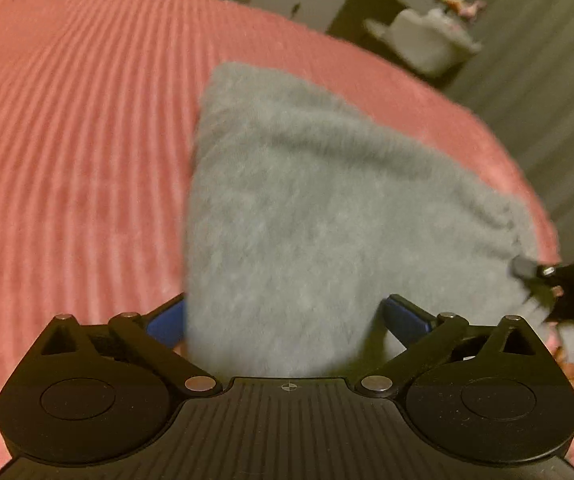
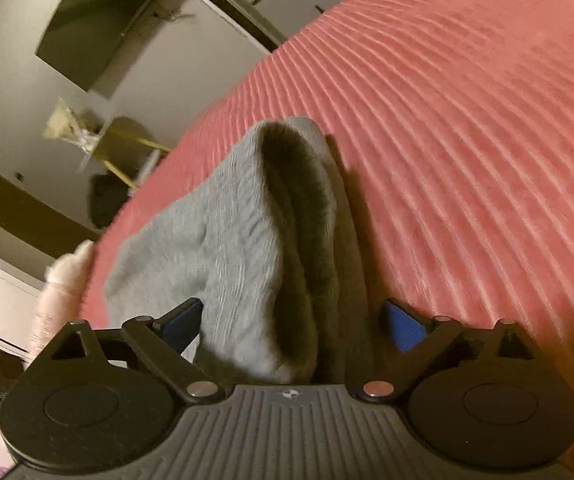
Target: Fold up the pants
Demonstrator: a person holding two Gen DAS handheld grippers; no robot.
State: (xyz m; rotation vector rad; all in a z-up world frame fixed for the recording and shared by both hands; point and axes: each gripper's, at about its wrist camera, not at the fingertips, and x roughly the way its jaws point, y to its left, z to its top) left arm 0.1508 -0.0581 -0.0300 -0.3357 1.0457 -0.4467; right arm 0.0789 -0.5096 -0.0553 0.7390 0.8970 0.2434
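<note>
The grey fuzzy pants (image 1: 307,208) are held up off the pink ribbed bedspread (image 1: 67,140), stretched between both grippers. My left gripper (image 1: 285,316) has its blue pads wide apart with the cloth bunched between them. My right gripper (image 2: 293,320) likewise has its pads spread around a thick fold of the pants (image 2: 255,240). The right gripper also shows in the left wrist view (image 1: 535,272), at the pants' far right corner. The fingertips of both are hidden by cloth.
The pink bedspread (image 2: 467,120) fills most of both views. A white chair (image 1: 427,36) and a grey curtain (image 1: 547,100) stand beyond the bed's edge. A dark wall panel (image 2: 87,28) and a wooden stool (image 2: 123,148) are beside the bed.
</note>
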